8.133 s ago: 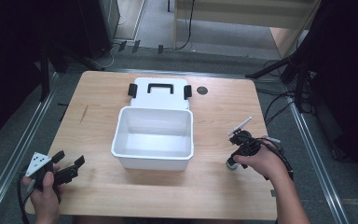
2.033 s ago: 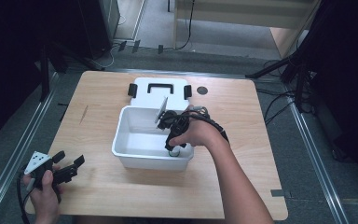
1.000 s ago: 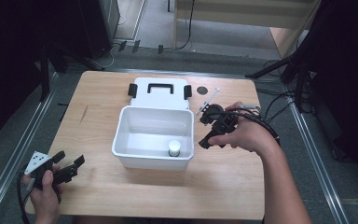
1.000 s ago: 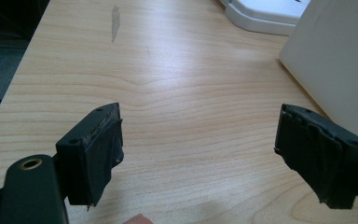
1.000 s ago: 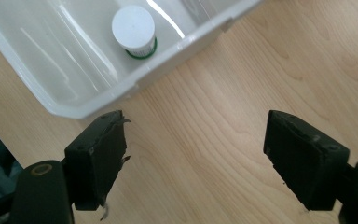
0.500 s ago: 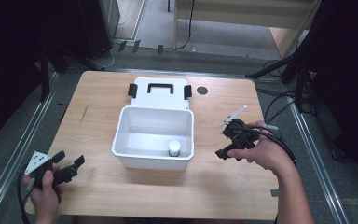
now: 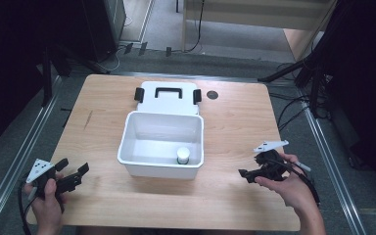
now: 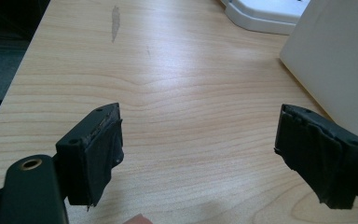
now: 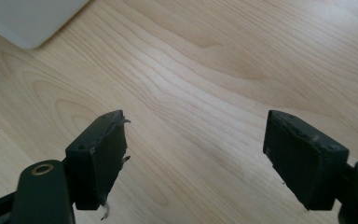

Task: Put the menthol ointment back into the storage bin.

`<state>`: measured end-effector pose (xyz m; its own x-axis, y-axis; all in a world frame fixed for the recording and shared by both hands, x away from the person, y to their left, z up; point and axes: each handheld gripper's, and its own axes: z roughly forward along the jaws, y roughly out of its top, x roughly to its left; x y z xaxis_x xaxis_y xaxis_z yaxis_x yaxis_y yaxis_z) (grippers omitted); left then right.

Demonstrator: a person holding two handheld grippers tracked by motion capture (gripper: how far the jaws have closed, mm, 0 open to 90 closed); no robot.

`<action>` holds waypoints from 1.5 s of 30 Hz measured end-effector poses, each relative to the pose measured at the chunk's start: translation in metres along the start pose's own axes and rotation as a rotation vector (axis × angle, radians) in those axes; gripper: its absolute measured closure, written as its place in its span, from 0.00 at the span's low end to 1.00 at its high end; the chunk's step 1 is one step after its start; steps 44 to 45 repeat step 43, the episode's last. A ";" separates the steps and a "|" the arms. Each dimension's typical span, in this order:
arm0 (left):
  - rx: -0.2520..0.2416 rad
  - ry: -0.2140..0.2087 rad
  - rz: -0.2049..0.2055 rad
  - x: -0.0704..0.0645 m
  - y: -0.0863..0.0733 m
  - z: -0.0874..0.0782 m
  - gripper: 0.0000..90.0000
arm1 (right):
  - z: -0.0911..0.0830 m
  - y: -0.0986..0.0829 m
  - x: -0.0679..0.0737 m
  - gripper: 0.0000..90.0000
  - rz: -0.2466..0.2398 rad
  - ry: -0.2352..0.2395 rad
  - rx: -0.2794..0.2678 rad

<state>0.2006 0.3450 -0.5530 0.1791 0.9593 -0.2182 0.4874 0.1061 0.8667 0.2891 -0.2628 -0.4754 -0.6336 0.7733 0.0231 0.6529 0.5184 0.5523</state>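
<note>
A white open bin [image 7: 127, 147] stands mid-table. Inside it, at the front right corner, a small white jar with a green band [image 7: 182, 155] stands upright. The bin's white lid [image 7: 166, 101], with a black handle and black latches, lies flat just behind the bin. My left gripper [image 7: 73, 167] rests near the table's front left, open and empty. In the left gripper view, the left gripper [image 8: 196, 140] has the bin wall [image 8: 326, 60] to its right. My right gripper [image 7: 248, 169] is at the front right, open, holding nothing. Bare wood lies under the right gripper [image 9: 196, 144].
A small black round disc [image 7: 212, 94] sits on the table behind and to the right of the lid. The wooden table [image 7: 235, 127] has bare room on both sides of the bin. Metal rails and cables run along the floor around the table.
The right gripper reached into the bin, let go of the small jar there, then drew back to the table's front right. The left gripper stayed put.
</note>
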 end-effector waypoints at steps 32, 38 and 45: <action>0.003 -0.002 0.001 0.000 0.000 0.000 0.17 | 0.002 -0.125 -0.025 0.27 0.302 -0.090 -0.554; 0.004 -0.003 0.000 0.000 0.000 0.000 0.17 | 0.001 -0.126 -0.023 0.27 0.309 -0.124 -0.567; 0.004 -0.001 -0.001 0.000 0.000 0.000 0.17 | 0.000 -0.128 -0.024 0.26 0.320 -0.128 -0.582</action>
